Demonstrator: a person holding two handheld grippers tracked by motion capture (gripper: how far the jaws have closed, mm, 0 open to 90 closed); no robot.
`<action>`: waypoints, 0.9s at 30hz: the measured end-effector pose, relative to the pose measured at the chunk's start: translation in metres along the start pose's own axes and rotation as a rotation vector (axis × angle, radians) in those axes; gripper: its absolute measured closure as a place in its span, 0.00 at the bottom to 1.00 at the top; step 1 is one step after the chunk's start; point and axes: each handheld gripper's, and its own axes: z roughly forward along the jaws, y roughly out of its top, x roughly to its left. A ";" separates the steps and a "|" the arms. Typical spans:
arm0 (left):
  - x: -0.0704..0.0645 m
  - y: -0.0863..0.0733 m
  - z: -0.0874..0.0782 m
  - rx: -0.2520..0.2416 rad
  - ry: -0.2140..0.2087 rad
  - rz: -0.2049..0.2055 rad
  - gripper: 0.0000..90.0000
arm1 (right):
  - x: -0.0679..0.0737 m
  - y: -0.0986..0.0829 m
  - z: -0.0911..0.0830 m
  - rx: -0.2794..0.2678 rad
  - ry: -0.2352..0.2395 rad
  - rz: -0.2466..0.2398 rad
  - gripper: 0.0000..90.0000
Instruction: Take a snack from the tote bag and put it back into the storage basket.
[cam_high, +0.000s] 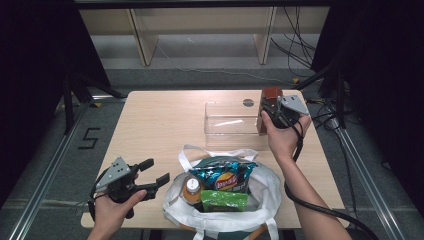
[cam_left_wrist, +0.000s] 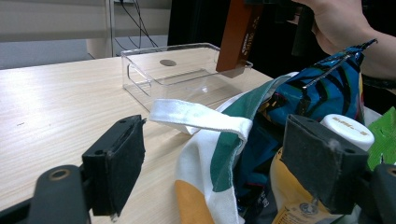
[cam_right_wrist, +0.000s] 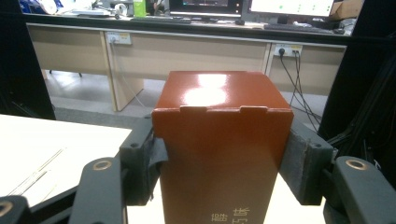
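Looking along my right gripper (cam_right_wrist: 219, 154), I see its jaws clamped on the two sides of a tall reddish-brown carton (cam_right_wrist: 222, 149), glossy, with a tucked top flap and pale printed characters low on its front that the frame cuts off. From the high view the carton (cam_high: 271, 94) hangs at the right end of the clear plastic bin (cam_high: 231, 120), its lower part over the bin's rim; my hand (cam_high: 282, 135) covers most of it. I cannot tell whether it touches the bin.

My left gripper (cam_high: 152, 176) sits nearer me than the bin, off to its left, jaws apart and holding nothing.

Just on my side of the bin lies a white tote bag (cam_high: 265, 192), holding a blue chip bag (cam_high: 222, 176), a green packet (cam_high: 223, 200) and an orange bottle (cam_high: 191, 189) with a white cap.
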 end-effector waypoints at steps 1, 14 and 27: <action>0.000 0.000 0.000 -0.003 -0.005 0.002 0.23 | 0.000 0.000 0.000 0.001 0.003 -0.002 0.43; 0.000 0.000 0.000 0.003 0.003 0.002 0.23 | -0.002 -0.006 0.004 0.020 -0.003 -0.002 0.43; 0.000 0.000 -0.001 0.005 0.004 0.005 0.23 | -0.001 -0.014 0.006 0.046 -0.002 0.012 0.43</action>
